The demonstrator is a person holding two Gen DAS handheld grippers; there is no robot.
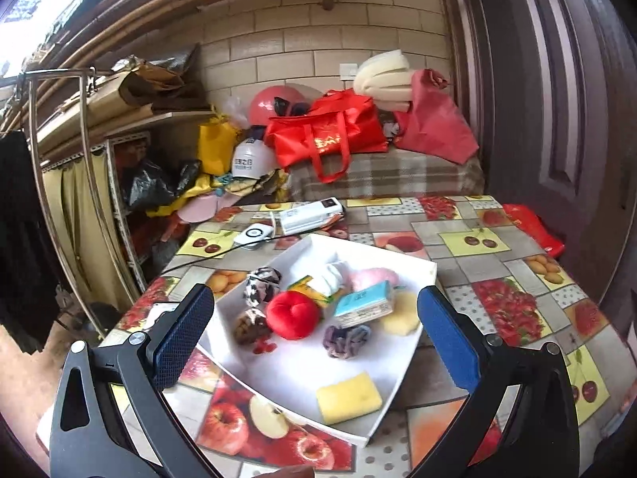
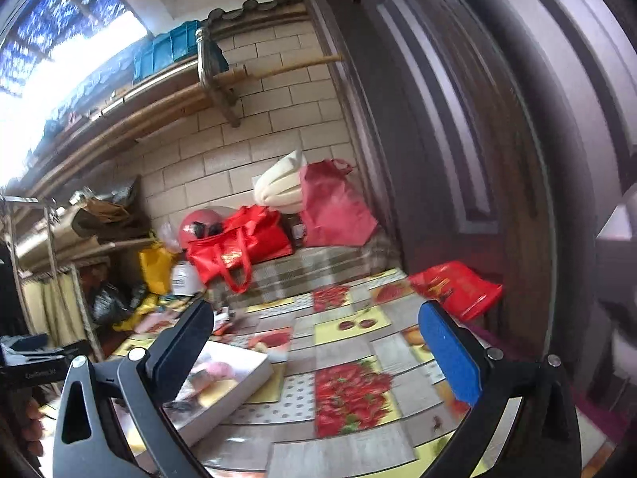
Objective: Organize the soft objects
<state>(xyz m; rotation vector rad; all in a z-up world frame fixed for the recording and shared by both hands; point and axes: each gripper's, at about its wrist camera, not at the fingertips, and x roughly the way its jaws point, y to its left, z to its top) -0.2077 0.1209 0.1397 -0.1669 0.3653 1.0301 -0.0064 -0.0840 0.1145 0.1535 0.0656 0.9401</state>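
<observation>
soft objects sit heaped in the white tray (image 1: 402, 362) at centre frame (its long axis runs lower left to upper right); a yellow sponge (image 1: 348, 397) lies apart near the bottom corner. left gripper (image 1: 314, 338) and right gripper (image 2: 318, 342) both gape wide, holding nothing.

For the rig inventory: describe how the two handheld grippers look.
Both match. The left gripper has black angular frame arms with triangular cutouts and silver pivot screws, and its jaws carry blue pads with a dotted texture. The right gripper has the same build.
</observation>
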